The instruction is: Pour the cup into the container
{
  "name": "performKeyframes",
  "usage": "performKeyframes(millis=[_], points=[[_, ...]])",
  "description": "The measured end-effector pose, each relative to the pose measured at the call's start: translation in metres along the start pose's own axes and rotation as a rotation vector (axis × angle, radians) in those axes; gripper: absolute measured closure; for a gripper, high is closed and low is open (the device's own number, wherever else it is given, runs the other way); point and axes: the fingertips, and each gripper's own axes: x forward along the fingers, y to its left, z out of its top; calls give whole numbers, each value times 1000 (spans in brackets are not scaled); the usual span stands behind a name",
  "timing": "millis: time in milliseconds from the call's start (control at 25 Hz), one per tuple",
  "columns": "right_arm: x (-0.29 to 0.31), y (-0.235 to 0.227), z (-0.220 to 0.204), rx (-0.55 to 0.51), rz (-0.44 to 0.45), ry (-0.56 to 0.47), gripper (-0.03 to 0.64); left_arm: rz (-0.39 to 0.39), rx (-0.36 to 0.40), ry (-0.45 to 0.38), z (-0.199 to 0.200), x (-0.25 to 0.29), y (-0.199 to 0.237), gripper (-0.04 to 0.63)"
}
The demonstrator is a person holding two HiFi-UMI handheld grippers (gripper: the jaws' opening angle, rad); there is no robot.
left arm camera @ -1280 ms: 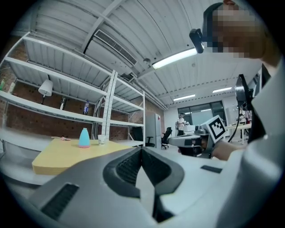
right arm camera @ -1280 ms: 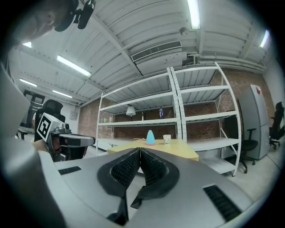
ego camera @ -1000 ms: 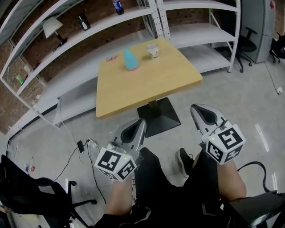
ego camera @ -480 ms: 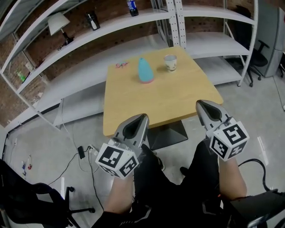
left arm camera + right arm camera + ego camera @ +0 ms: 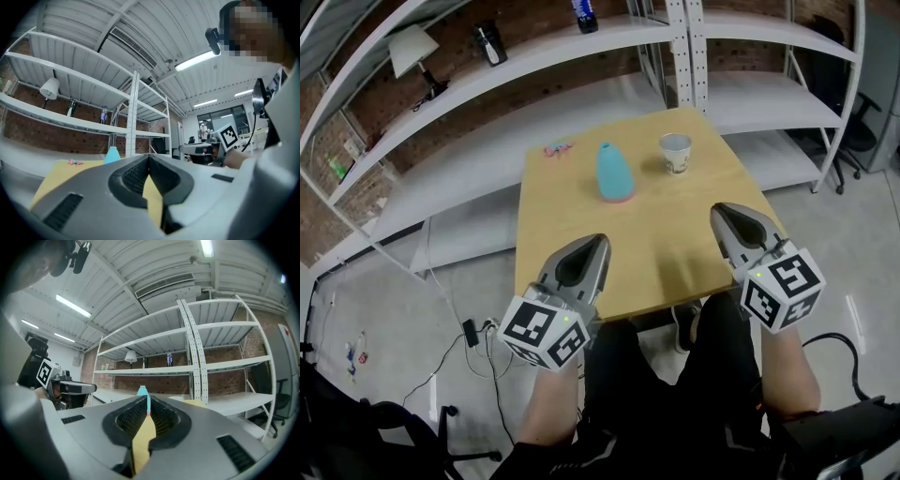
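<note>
Both tools are held low in front of the person's body, pointing forward at the surface (image 5: 581, 220). The left tool (image 5: 598, 242) sits over the near left edge and leans slightly to the right. The right tool (image 5: 718, 210) sits over the near right corner, a little farther forward. Their marker cubes face the head camera. The person's forearms reach down to them, just above the thighs.

In the left gripper view the left tool (image 5: 149, 157) is clenched, its ribbed pads meeting at the tip with nothing between them. The right tool (image 5: 148, 400) is clenched the same way and is also empty.

The cup (image 5: 676, 153) stands upright on the far right part of the surface. The blue container (image 5: 615, 172) stands just to its left, apart from it. A small pink thing (image 5: 556, 148) lies farther left, near the far edge. Both tools are well short of the cup and the container.

A second ago the surface lay well ahead of the person, and both tools hung over bare floor. Half a second ago their tips were level with its near edge. Now they overlap the near edge, and the cup and container appear closer and lower in the head view. The tools were clenched throughout, and the cup and container have not moved on the surface.
</note>
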Motion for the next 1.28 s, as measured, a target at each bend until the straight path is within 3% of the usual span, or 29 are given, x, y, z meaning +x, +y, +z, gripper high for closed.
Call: performKeyframes(millis=[200, 480, 760, 1000, 1280], points=[[38, -26, -2, 31, -2, -10, 610, 2, 2, 18, -3, 33, 24, 594], [88, -48, -3, 32, 8, 9, 550, 2, -6, 35, -6, 65, 58, 594], [130, -66, -20, 42, 11, 86, 383, 18, -35, 52, -6, 80, 93, 594], [159, -87, -43, 81, -17, 177, 316, 57, -38, 96, -16, 95, 128, 594], [188, -102, -71, 90, -26, 271, 291, 78, -154, 153, -47, 109, 159, 594]])
